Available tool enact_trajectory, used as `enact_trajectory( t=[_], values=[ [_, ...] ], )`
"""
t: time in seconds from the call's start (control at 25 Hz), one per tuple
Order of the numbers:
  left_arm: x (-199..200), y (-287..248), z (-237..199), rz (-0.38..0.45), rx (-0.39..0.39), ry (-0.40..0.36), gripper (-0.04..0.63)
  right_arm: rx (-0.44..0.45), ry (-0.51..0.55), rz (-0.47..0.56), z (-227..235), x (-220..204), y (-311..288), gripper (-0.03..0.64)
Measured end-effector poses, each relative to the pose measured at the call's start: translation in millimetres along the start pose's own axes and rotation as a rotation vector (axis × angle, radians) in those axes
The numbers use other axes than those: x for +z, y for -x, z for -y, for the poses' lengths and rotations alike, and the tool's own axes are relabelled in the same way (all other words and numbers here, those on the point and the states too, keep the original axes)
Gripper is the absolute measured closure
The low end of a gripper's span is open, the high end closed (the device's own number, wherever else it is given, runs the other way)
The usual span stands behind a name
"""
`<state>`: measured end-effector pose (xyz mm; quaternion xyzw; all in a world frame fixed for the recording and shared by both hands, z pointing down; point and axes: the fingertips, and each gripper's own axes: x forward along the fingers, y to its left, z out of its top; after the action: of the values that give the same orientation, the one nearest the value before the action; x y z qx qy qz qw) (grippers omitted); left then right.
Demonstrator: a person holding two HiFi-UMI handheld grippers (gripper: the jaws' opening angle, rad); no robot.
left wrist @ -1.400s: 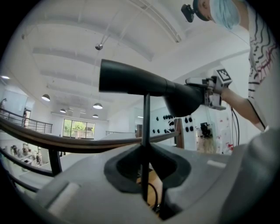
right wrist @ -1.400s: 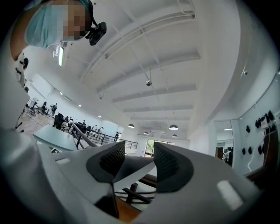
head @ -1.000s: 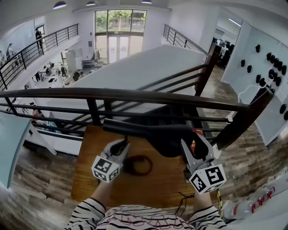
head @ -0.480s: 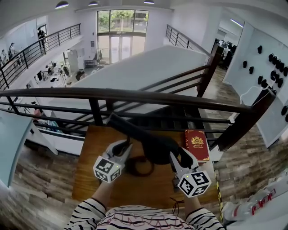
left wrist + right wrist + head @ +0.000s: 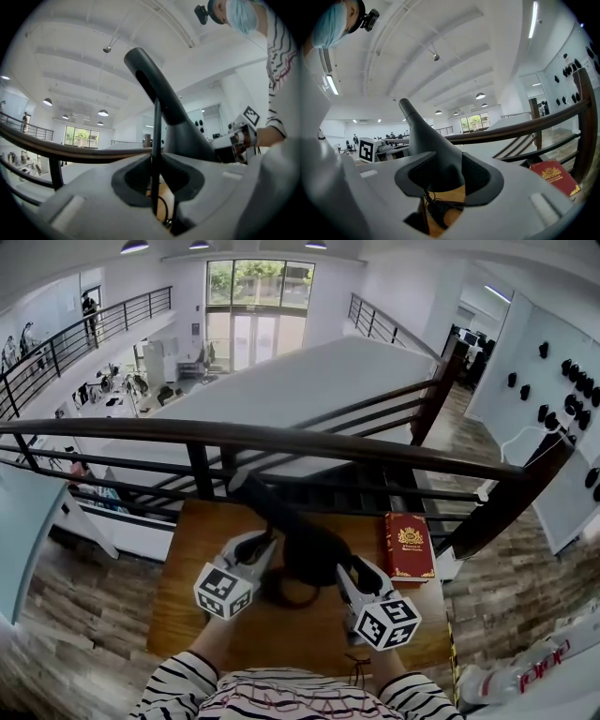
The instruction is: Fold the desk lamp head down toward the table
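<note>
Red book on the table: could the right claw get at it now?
Probably yes, once freed. The right claw, whose jaws have just been closing, grips the lamp head; the red book lies just to its right on the table, nothing between.

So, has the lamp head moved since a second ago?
Yes. The lamp head has swung down from the railing toward the table, uncovering the red book.

Left gripper (image 5: 157, 180): jaws closed on thin dark lamp stem (image 5: 156, 140), held upright. Dark lamp head (image 5: 169, 107) seen behind stem, slanted up-left. Right gripper (image 5: 222, 143) seen at right, below striped sleeve (image 5: 279, 56). Railing (image 5: 70, 152) at left.
</note>
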<state>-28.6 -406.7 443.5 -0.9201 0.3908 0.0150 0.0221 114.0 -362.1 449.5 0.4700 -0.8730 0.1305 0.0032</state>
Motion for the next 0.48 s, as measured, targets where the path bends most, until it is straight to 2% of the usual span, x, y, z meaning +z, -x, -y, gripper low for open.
enact_trajectory(
  t=[0.24, 0.48],
  values=[
    [-5, 2, -3, -0.001, 0.005, -0.002, 0.538, 0.027, -0.019, -0.027, -8, -16, -13, 0.477],
    [-3, 3, -2, -0.013, 0.005, -0.006, 0.539, 0.039, -0.041, -0.019, -11, -16, -12, 0.497]
  ],
)
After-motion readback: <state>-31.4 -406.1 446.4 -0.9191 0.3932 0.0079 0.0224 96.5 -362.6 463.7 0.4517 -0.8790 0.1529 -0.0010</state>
